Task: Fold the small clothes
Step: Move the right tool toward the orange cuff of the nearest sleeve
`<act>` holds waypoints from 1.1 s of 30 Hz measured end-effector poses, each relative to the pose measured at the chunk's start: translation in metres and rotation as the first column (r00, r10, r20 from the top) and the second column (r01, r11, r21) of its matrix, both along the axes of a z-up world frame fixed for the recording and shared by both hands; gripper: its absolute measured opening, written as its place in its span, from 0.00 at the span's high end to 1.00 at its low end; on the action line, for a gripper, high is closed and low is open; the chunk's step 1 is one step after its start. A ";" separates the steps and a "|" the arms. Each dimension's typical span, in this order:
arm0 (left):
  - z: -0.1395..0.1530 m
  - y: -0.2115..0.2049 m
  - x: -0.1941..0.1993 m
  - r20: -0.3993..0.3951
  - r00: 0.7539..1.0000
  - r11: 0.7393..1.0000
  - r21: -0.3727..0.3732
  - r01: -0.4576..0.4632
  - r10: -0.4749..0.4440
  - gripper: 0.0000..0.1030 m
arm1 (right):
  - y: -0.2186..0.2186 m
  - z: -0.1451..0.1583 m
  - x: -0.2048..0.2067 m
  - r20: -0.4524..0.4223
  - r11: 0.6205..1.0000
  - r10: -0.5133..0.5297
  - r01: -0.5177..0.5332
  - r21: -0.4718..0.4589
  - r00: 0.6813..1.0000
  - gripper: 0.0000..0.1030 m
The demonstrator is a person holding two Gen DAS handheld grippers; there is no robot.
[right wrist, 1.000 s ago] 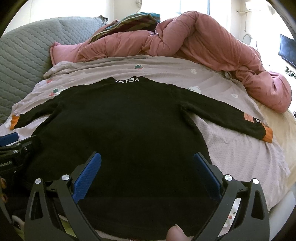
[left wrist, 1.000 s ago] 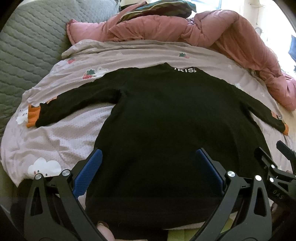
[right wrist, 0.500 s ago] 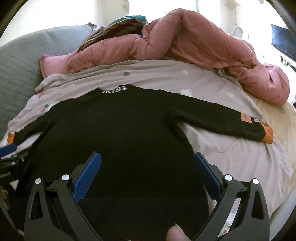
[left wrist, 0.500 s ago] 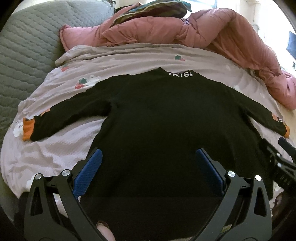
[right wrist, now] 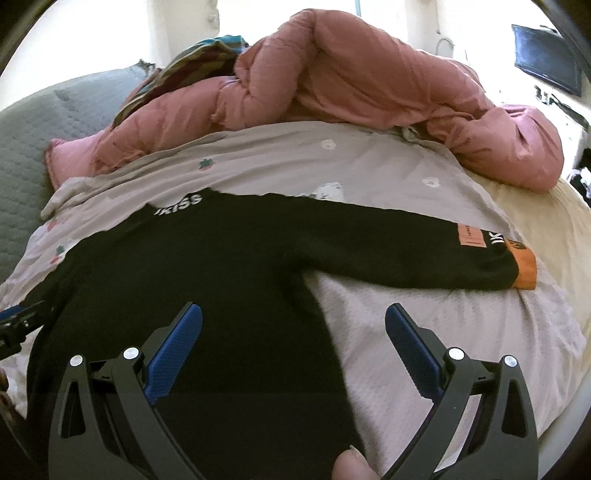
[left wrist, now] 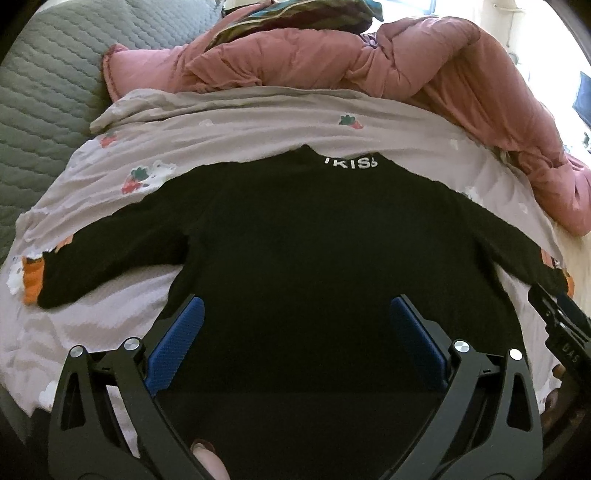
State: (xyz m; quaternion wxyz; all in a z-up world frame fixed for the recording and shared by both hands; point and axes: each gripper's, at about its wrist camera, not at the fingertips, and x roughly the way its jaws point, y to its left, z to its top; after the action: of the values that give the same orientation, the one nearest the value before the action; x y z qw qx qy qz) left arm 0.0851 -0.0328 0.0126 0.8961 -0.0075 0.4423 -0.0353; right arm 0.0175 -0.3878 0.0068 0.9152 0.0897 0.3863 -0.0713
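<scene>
Both grippers have slid outward, so the left gripper [left wrist: 295, 328] and right gripper [right wrist: 293, 332] hang with fingers wide apart above the black sweater [left wrist: 314, 236], lying flat on the blanket [left wrist: 240, 122], nothing folded yet.

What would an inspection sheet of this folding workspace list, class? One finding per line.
Surface: bedsheet, printed, slightly wrinkled.
Job's things: black sweater lying flat, both sleeves spread, orange cuff showing.
Clutter: pink duvet bunched behind; striped cloth above it.
Grippers: left gripper and right gripper over the sweater's lower part, jaws open, holding nothing.
Cables: nothing seen.
Surroundings: grey quilted cover left; dark screen right.
</scene>
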 end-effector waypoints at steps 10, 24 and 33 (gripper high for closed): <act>0.008 -0.014 0.044 0.004 1.000 1.000 0.004 0.010 -0.010 0.08 | -0.049 -0.005 0.022 -0.019 0.993 -0.109 0.109 0.034 0.994 0.04; 0.003 -0.030 0.084 0.004 1.000 1.000 -0.003 0.011 -0.011 0.08 | -0.140 -0.015 0.029 -0.065 0.941 -0.335 0.337 0.026 0.940 0.04; -0.010 -0.036 0.097 0.014 1.000 1.000 -0.011 -0.009 0.009 0.08 | -0.204 -0.023 0.018 -0.102 0.893 -0.448 0.451 0.005 0.888 0.04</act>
State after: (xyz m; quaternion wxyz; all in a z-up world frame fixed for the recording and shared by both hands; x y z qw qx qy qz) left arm 0.1817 -0.0690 0.0022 0.8993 -0.0143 0.4357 -0.0338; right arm 0.0351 -0.5914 -0.0161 0.8524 0.1861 0.4005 -0.2799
